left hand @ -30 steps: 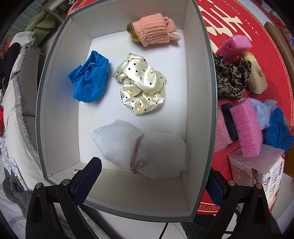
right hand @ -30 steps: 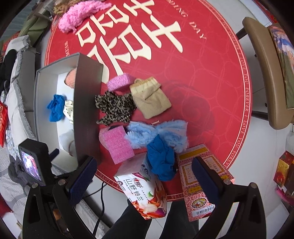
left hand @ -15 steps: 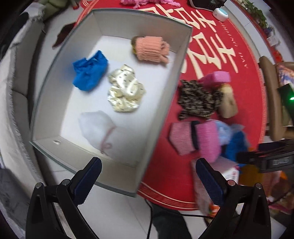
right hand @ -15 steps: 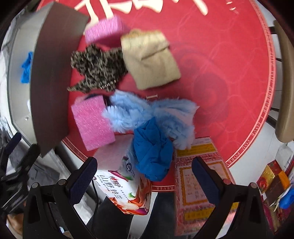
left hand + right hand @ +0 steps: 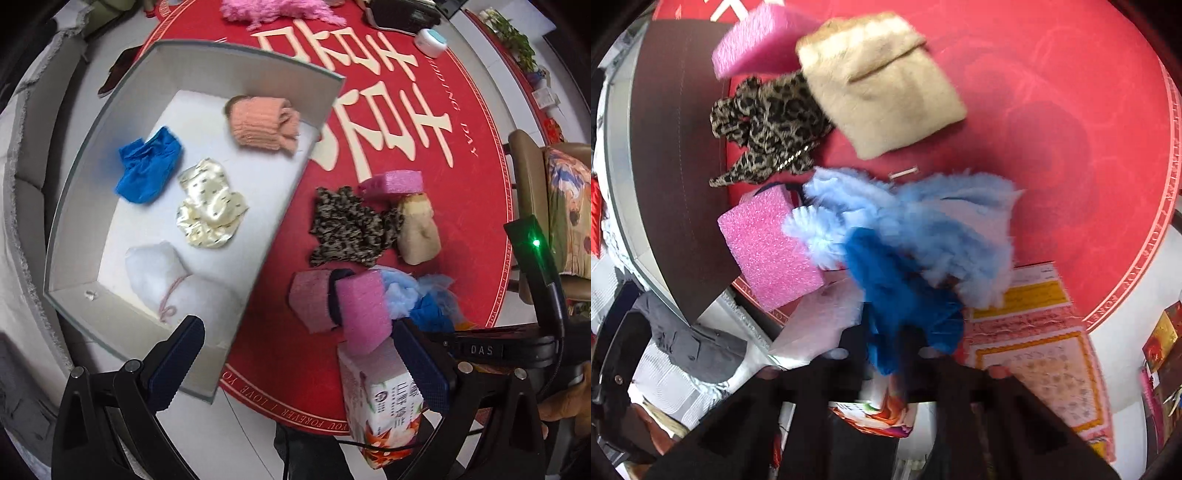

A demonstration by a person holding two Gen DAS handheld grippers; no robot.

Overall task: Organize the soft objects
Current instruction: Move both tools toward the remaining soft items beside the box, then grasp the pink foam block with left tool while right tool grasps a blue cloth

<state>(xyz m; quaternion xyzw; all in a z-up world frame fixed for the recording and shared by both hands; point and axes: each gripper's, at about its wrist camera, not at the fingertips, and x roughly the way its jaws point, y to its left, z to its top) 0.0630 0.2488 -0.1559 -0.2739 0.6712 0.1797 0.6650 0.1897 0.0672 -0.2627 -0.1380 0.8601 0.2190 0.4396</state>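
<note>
A grey box (image 5: 74, 192) holds a blue cloth (image 5: 147, 170), a cream dotted scrunchie (image 5: 210, 206), a white pouch (image 5: 173, 280) and a peach knit piece (image 5: 262, 125). My left gripper (image 5: 295, 365) is open and empty, above the box's near right corner. On the red mat lie a leopard scrunchie (image 5: 768, 125), a beige pouch (image 5: 882, 85), two pink sponges (image 5: 768, 247), a light blue fluffy piece (image 5: 923, 225) and a dark blue cloth (image 5: 901, 291). My right gripper (image 5: 882, 350) has its jaws closed on the dark blue cloth.
A tissue pack (image 5: 384, 398) and a red patterned packet (image 5: 1045, 354) lie at the mat's near edge. A pink fluffy item (image 5: 277, 7) lies at the far side. A chair (image 5: 532, 199) stands at the right. The red round mat (image 5: 406, 110) covers the table.
My left gripper has drawn back and up from the box. My right gripper has come down onto the dark blue cloth and closed on it.
</note>
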